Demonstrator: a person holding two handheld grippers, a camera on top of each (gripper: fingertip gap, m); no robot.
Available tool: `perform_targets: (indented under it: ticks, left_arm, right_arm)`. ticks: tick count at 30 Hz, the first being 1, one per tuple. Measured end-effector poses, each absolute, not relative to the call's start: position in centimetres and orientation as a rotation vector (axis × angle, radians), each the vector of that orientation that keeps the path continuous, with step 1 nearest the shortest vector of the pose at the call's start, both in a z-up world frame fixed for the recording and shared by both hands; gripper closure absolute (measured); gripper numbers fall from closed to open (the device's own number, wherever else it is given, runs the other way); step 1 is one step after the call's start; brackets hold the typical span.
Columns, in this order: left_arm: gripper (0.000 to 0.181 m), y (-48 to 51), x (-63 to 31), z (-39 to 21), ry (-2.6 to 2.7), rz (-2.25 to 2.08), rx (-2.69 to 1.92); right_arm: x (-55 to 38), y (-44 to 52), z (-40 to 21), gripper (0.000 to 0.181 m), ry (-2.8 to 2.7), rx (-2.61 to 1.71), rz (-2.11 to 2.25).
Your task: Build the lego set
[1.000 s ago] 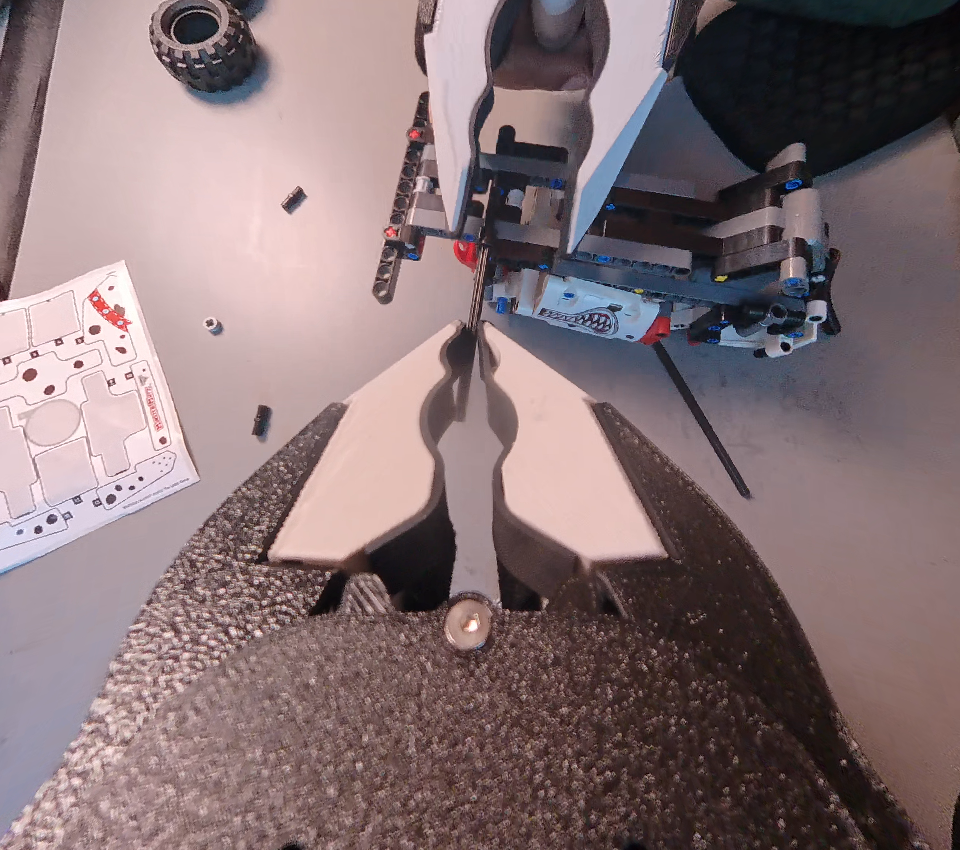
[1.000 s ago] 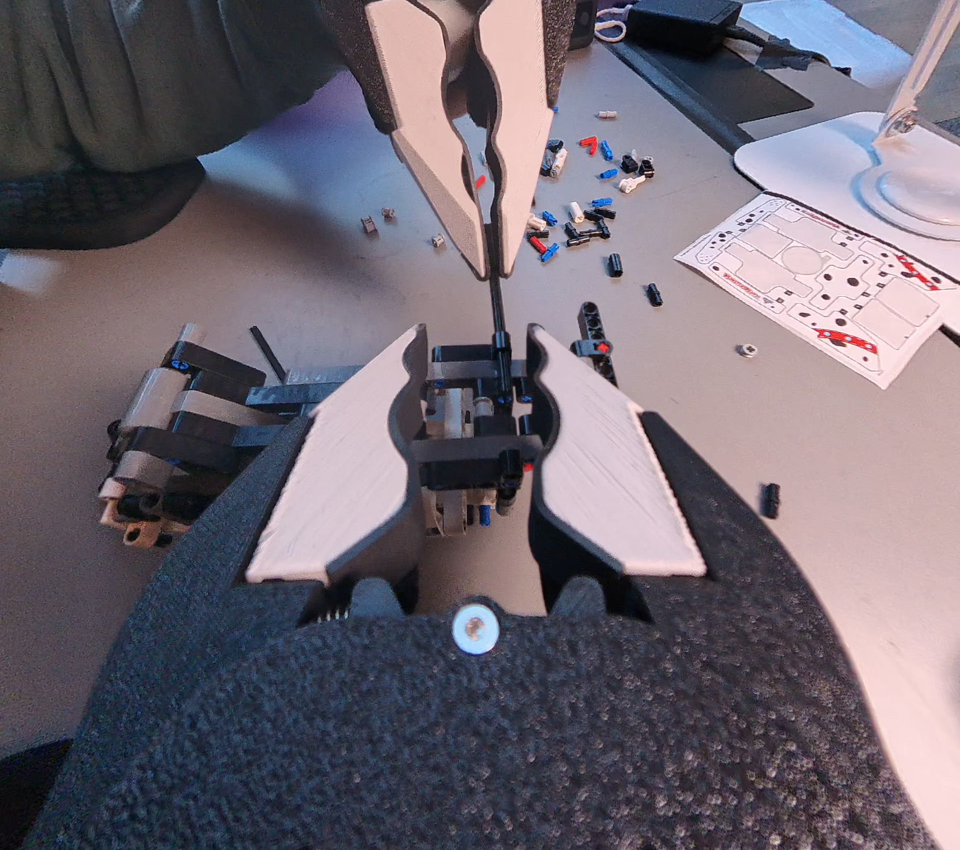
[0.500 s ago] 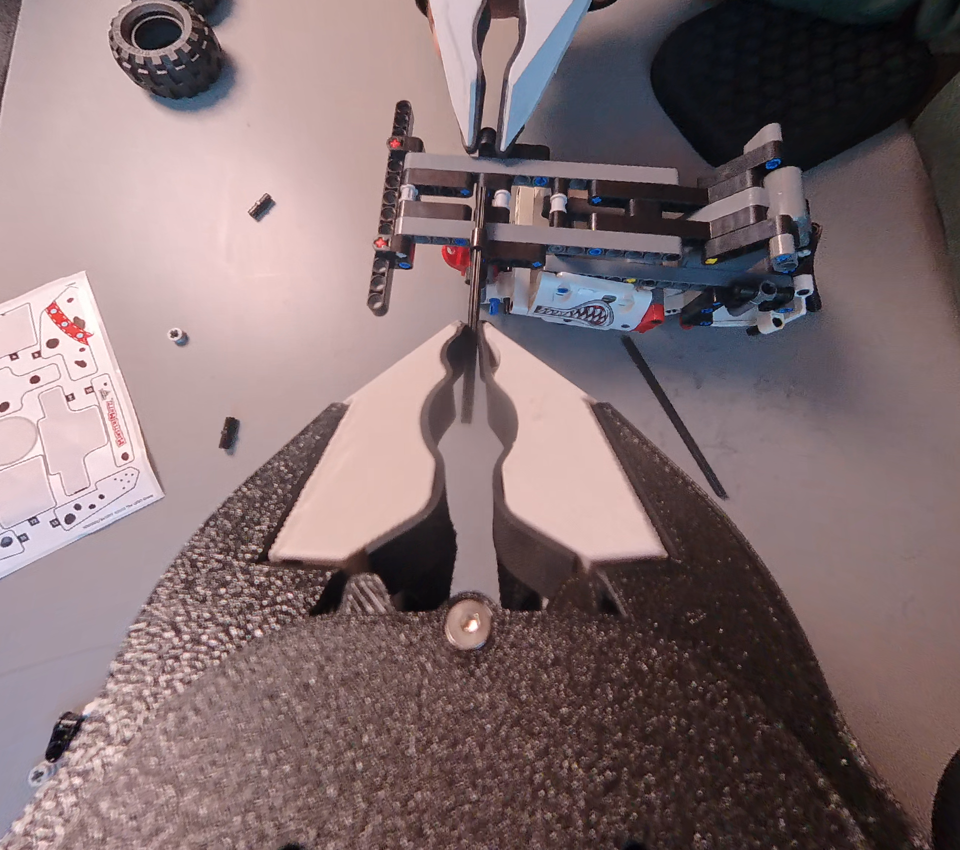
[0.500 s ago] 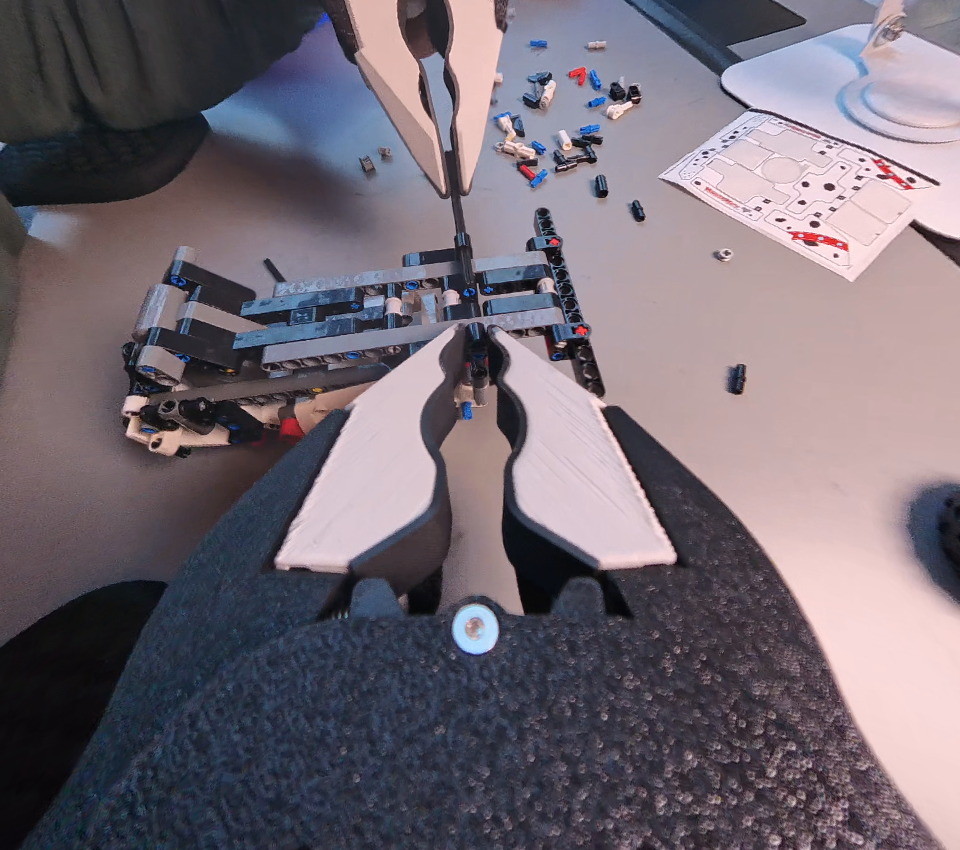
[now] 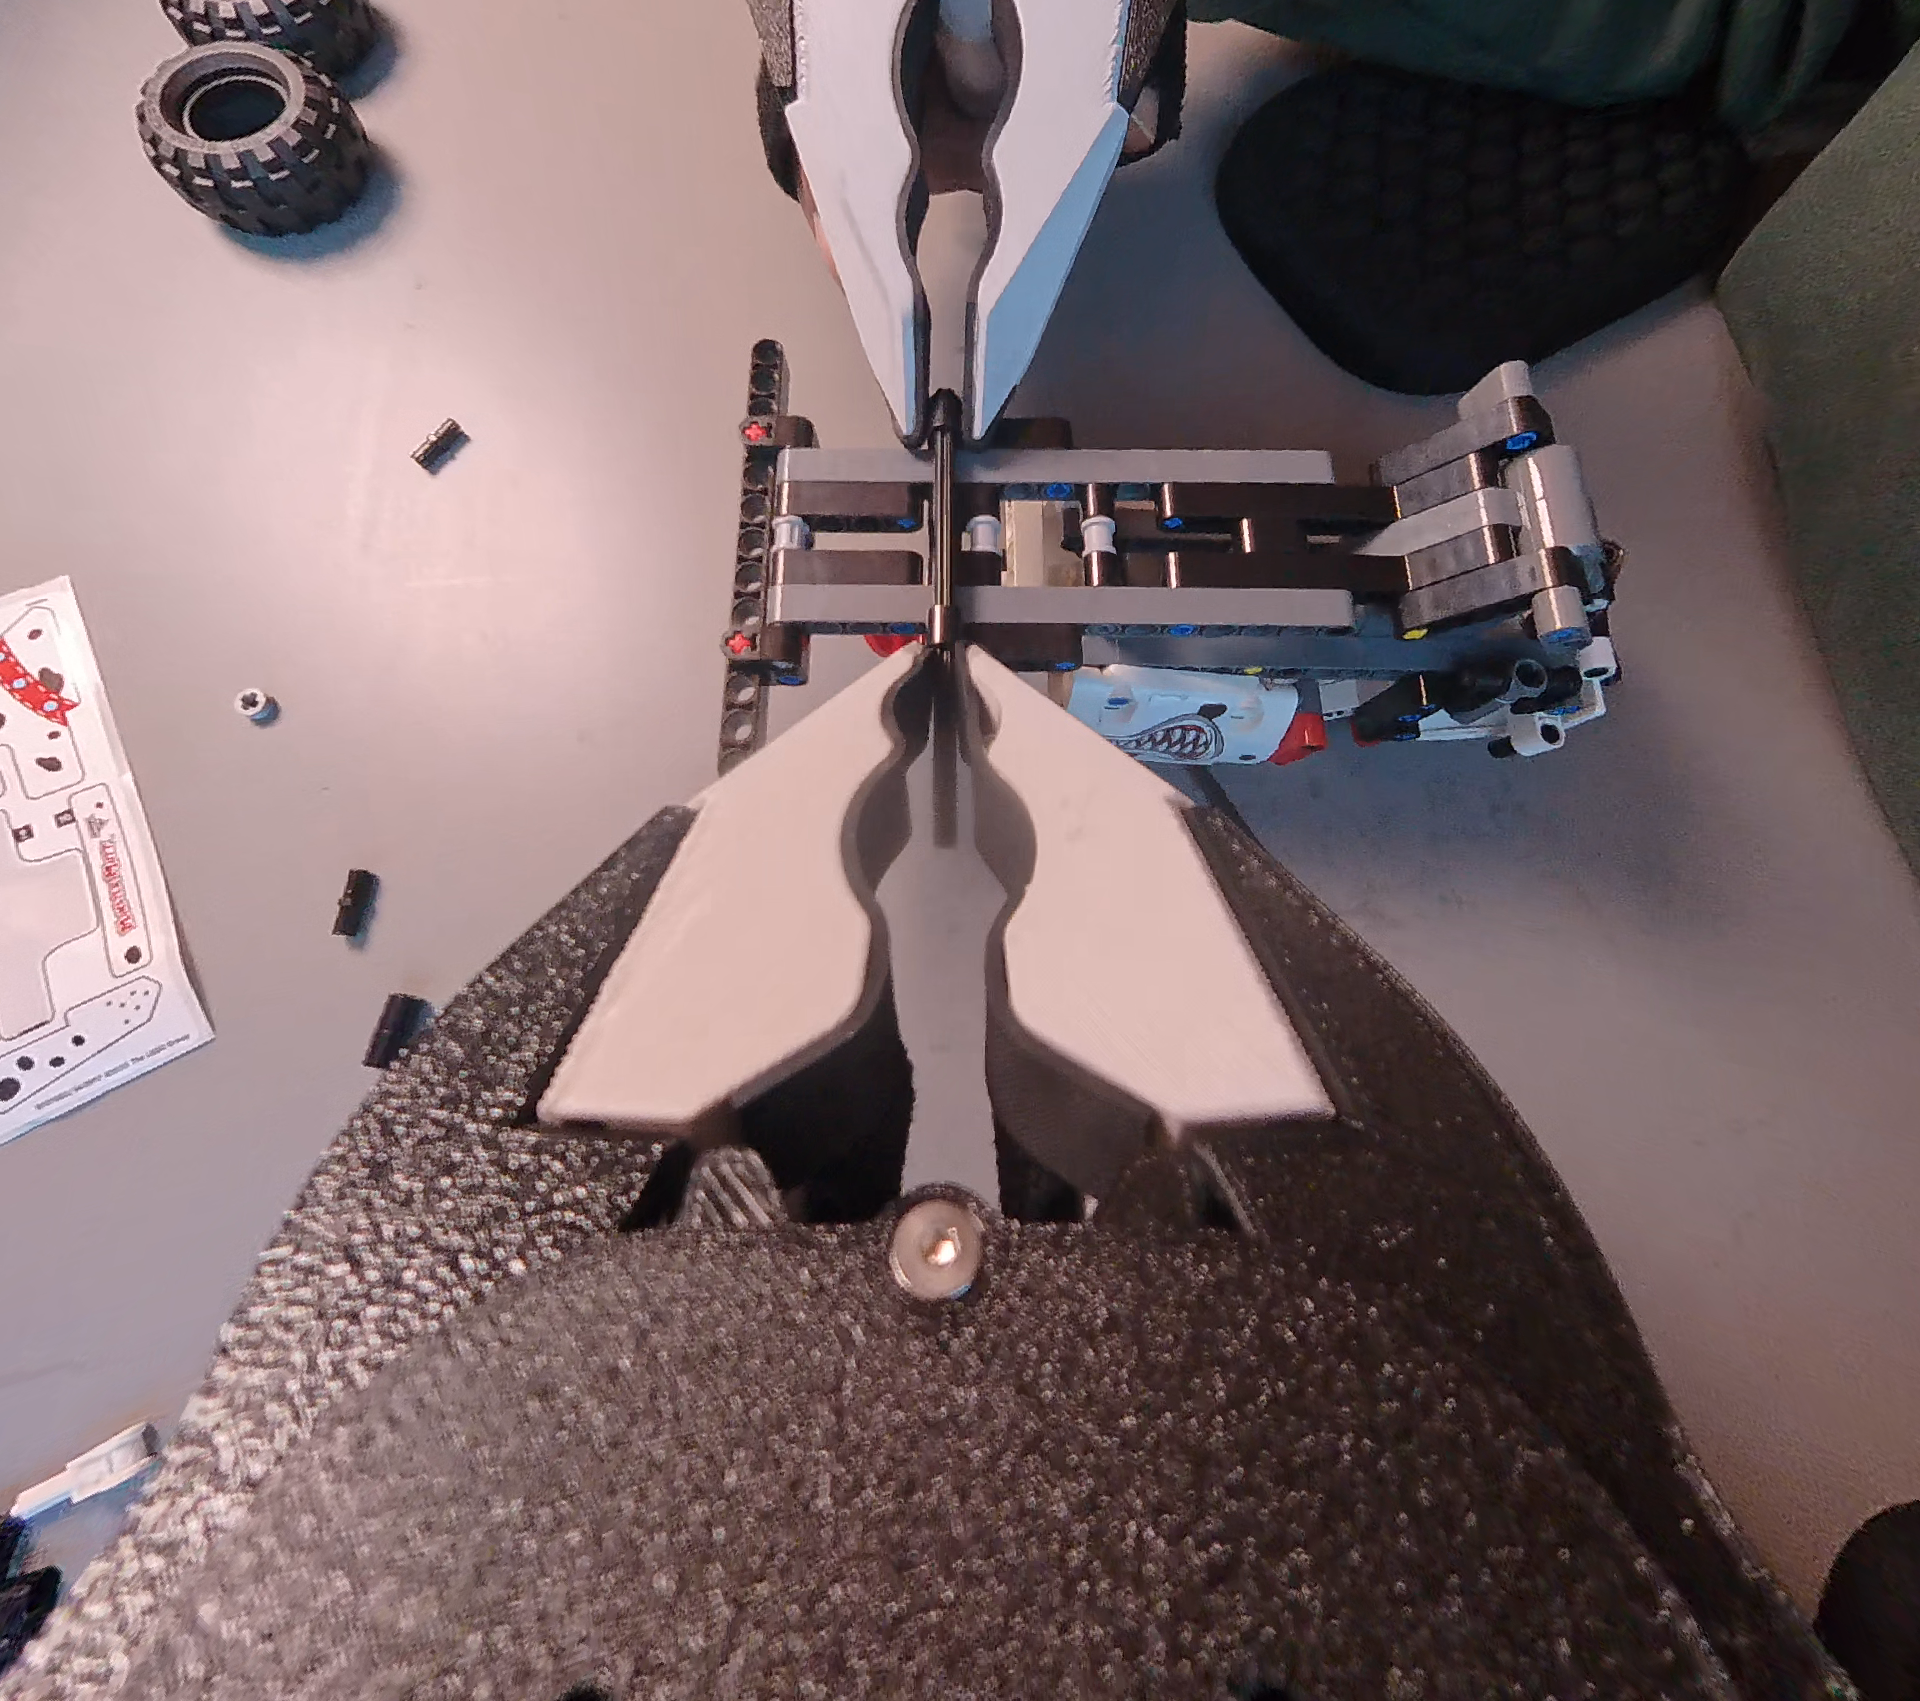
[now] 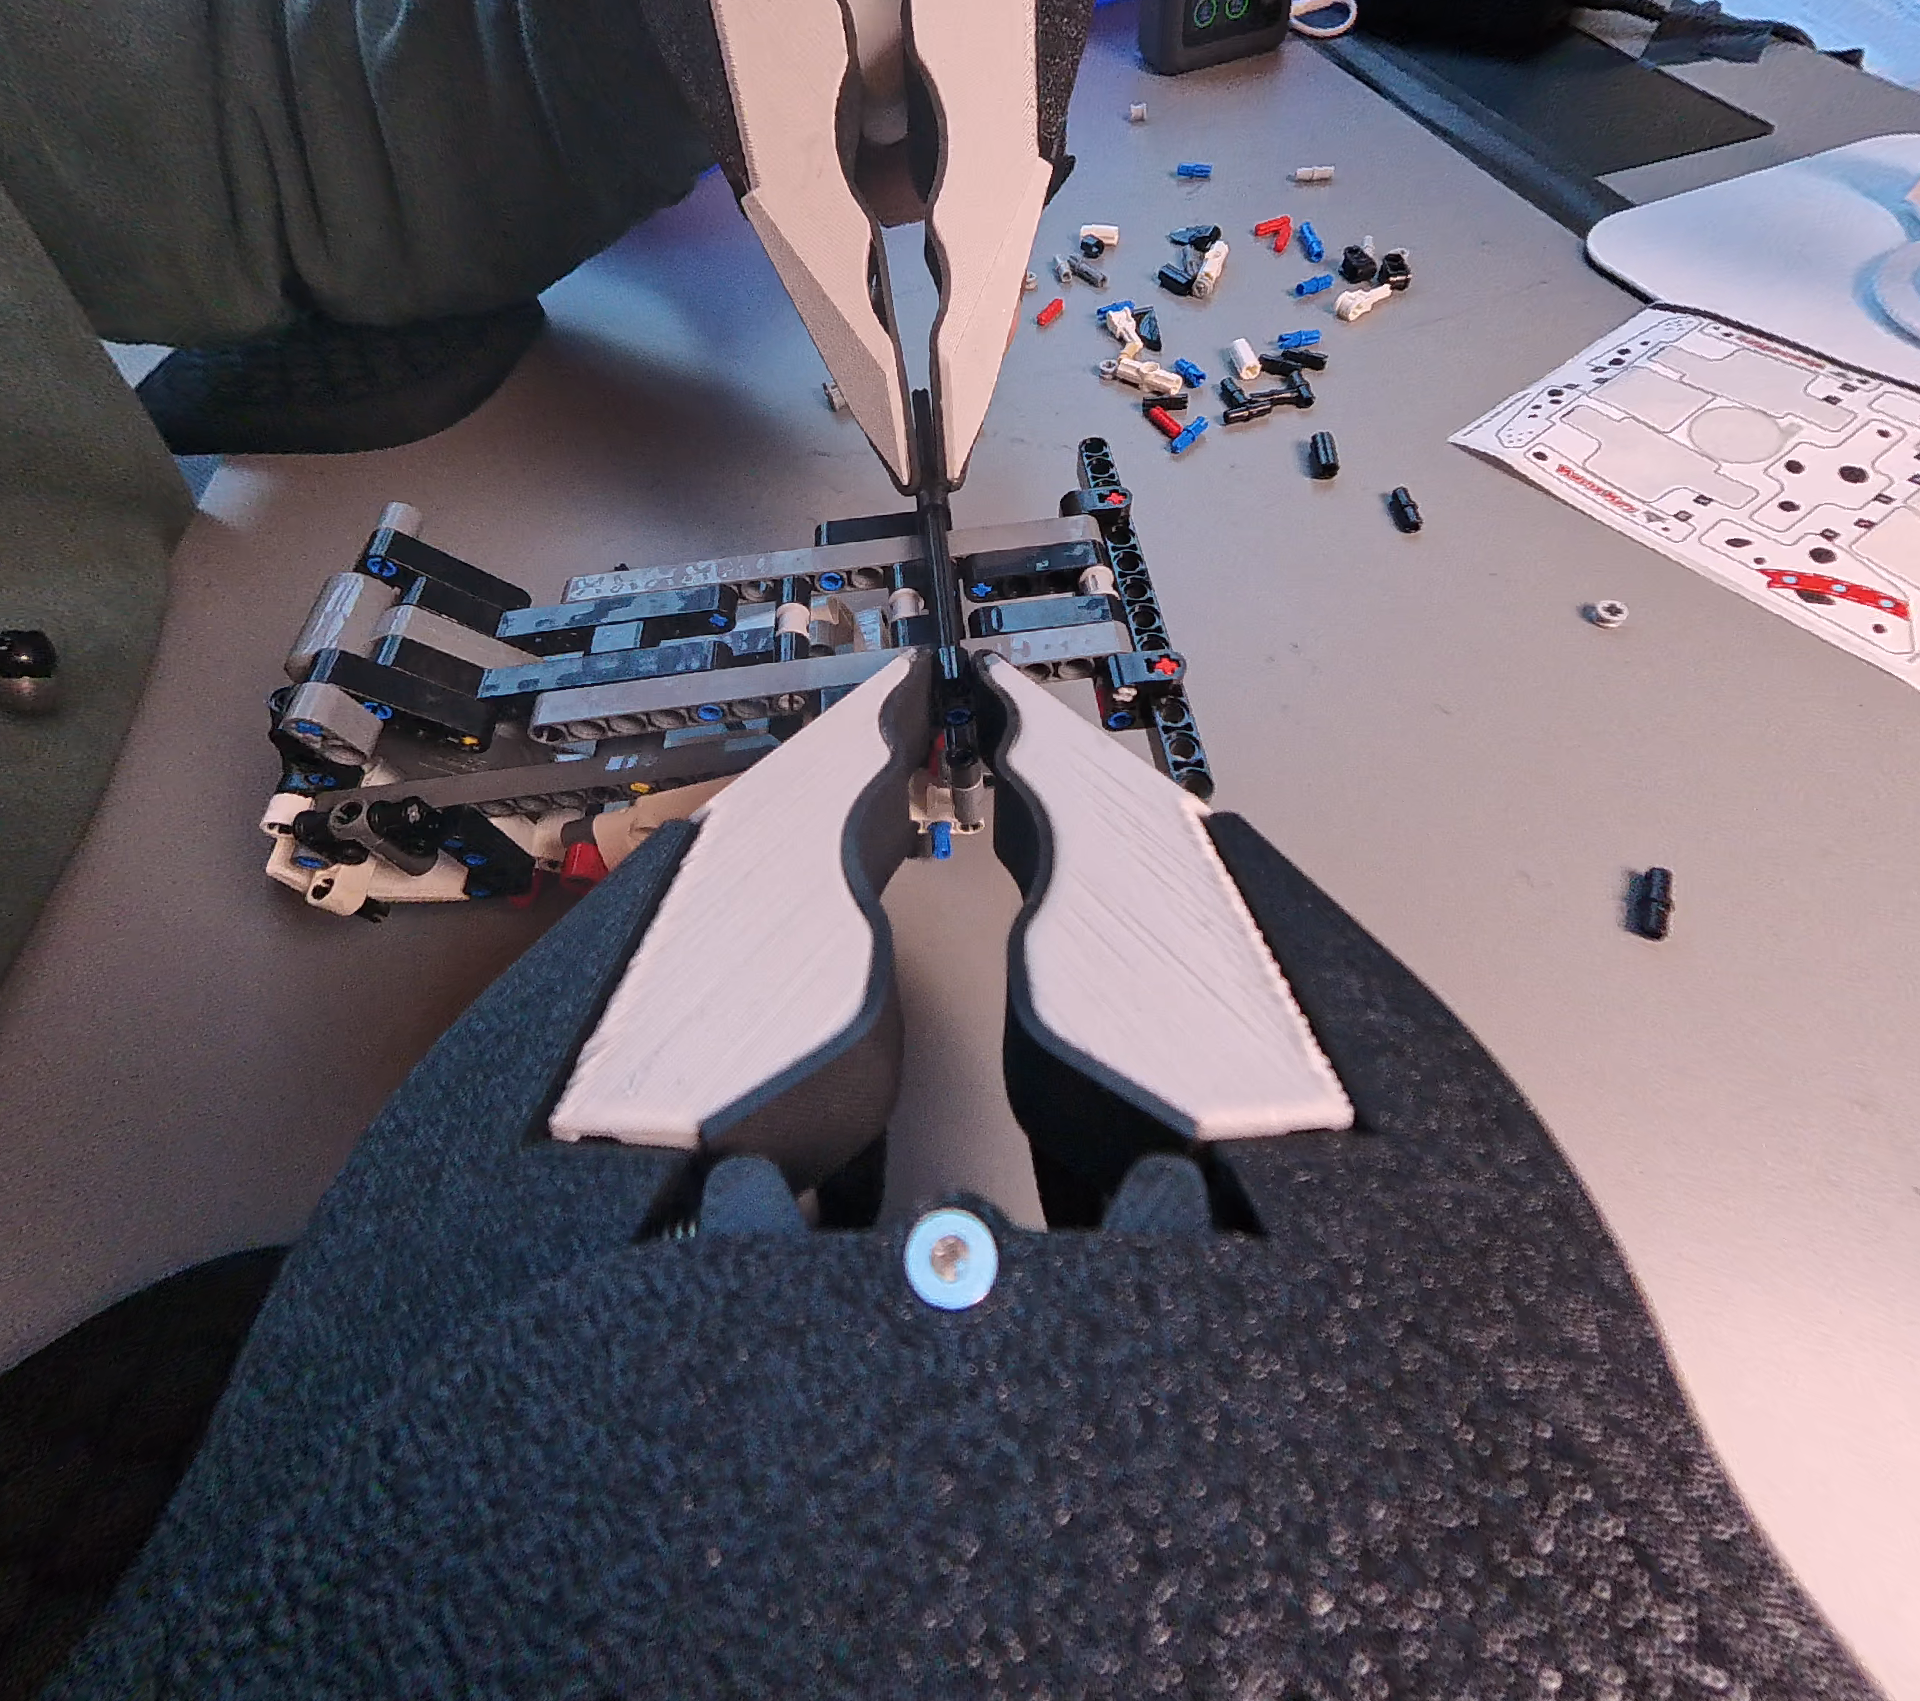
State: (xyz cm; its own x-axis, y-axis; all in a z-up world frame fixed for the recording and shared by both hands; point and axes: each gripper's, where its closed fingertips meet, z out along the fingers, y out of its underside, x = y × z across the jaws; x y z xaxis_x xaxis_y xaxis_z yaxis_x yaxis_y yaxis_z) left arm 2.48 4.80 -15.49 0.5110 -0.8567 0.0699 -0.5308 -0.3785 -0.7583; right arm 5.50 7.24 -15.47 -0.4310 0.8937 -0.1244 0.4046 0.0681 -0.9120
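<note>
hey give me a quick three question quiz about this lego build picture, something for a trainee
1. True or false: the left gripper is shut on the black axle.
2. How many loose tyres lie in the left wrist view? A two, B three, C five.
3. Fill in: the axle runs across the ___.

Key: 1 true. 2 B. 3 chassis; the right gripper is at its far end, nearly shut.

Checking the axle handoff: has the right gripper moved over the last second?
Yes. The right gripper pulled back from straddling the chassis to its far edge.
</note>
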Motion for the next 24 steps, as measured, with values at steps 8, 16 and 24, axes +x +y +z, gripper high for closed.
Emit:
perform_targets:
  ticks: [8, 16, 24]
  left_arm:
    - [0.159, 4.9, 1.4, -14.7, 0.905, -0.711, -2.013]
    - [0.167, 4.0, 1.0, -15.7, 0.823, -0.750, -2.006]
    - [0.177, 4.1, 2.4, -15.7, 0.879, -0.764, -1.986]
  right_arm:
    - [5.9, 7.4, -15.3, 0.171, -1.876, -1.266, 1.326]
    - [6.8, 8.0, -15.3, 0.170, -1.890, -1.268, 1.275]
    - [6.5, 7.4, -15.5, 0.176, -1.891, -1.259, 1.300]
